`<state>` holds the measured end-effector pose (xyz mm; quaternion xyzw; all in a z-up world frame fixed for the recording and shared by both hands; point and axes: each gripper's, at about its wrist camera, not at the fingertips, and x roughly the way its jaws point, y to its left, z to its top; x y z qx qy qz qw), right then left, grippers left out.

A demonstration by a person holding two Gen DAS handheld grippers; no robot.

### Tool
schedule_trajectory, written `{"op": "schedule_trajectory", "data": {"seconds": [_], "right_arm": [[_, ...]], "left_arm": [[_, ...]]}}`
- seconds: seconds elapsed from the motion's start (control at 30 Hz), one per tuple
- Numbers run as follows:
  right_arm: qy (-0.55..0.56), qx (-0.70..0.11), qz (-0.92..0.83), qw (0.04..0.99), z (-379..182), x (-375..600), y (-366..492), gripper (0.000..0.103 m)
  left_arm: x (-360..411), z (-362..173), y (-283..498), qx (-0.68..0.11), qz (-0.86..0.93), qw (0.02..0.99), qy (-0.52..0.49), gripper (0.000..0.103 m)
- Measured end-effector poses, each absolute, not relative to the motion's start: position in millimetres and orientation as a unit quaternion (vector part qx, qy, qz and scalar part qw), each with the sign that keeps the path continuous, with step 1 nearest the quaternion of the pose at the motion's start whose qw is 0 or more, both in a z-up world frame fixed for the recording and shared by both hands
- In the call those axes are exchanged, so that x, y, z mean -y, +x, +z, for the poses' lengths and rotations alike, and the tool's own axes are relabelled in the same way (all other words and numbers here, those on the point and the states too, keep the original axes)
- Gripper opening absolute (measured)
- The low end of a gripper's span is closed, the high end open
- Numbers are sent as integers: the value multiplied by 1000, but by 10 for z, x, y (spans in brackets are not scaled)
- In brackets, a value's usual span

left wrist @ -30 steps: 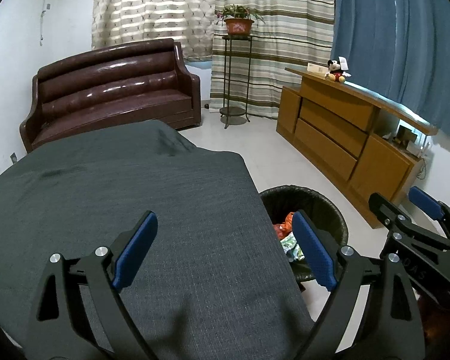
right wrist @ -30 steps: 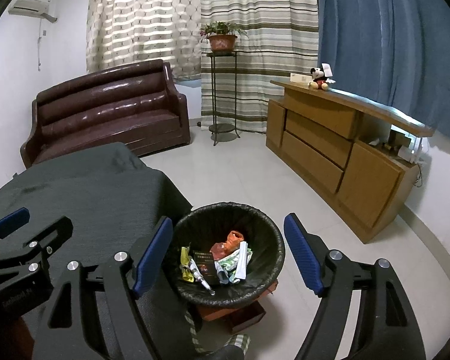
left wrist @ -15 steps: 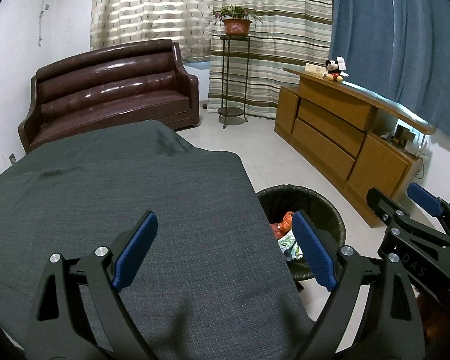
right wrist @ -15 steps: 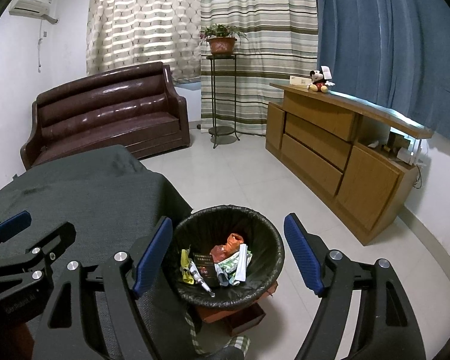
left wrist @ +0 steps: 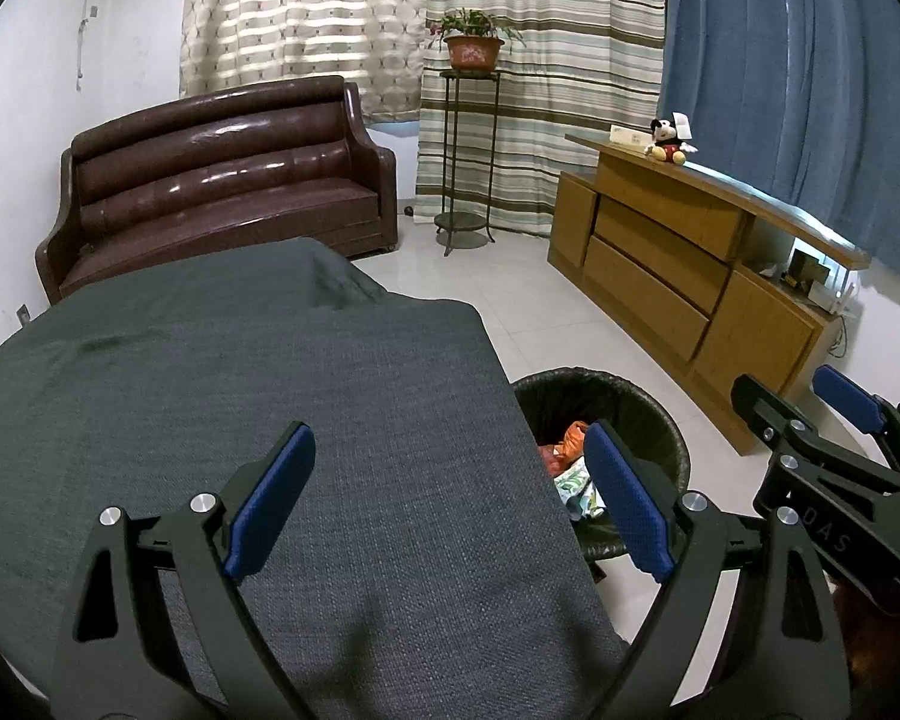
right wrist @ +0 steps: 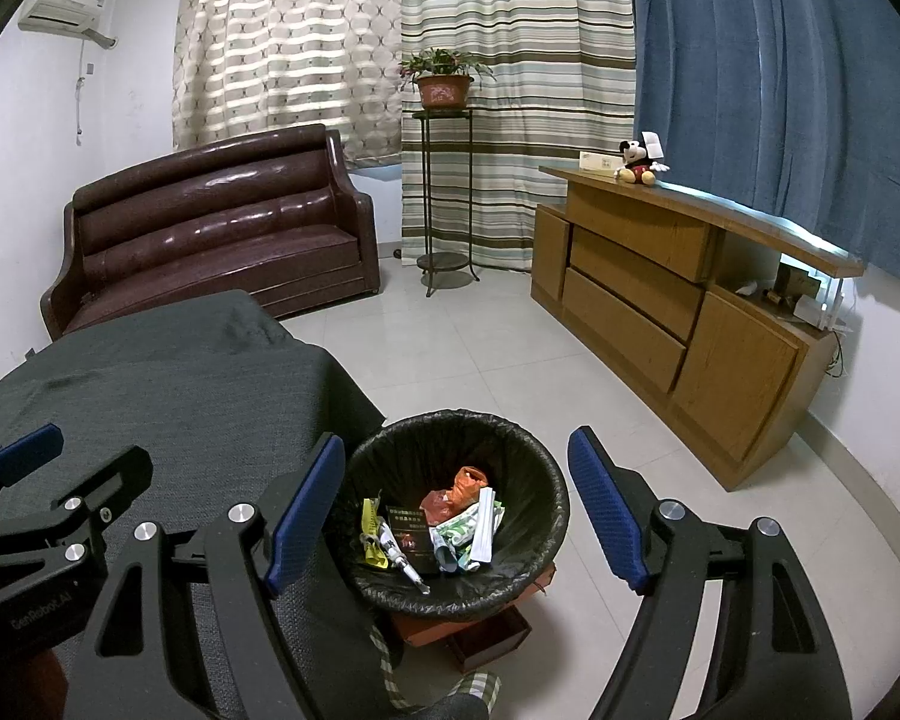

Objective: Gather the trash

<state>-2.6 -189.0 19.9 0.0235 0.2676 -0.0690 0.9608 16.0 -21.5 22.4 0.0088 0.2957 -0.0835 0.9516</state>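
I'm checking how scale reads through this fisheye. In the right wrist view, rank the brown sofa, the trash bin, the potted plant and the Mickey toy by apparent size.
Largest to smallest:
1. brown sofa
2. trash bin, enlarged by nearness
3. potted plant
4. Mickey toy

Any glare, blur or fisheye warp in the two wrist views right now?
Left wrist: sharp overall, strong barrel warp with dark vignetted corners; window light glares off the glossy brown leather sofa. Right wrist: same warp bends the wooden sideboard; the black-lined trash bin is evenly lit, its wrappers crisp; the patterned beige curtains glow backlit.
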Motion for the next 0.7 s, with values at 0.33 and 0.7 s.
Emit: {"op": "schedule_trajectory", "data": {"seconds": [0.33,0.7], "right_arm": [[23,-267,-69,961,194,1891,-28,75],[23,-267,-69,961,188,1889,-29,75]], "left_arm": [[209,227,162,-295,-84,952,8,89],[257,233,124,-293,-88,952,10,89]]}}
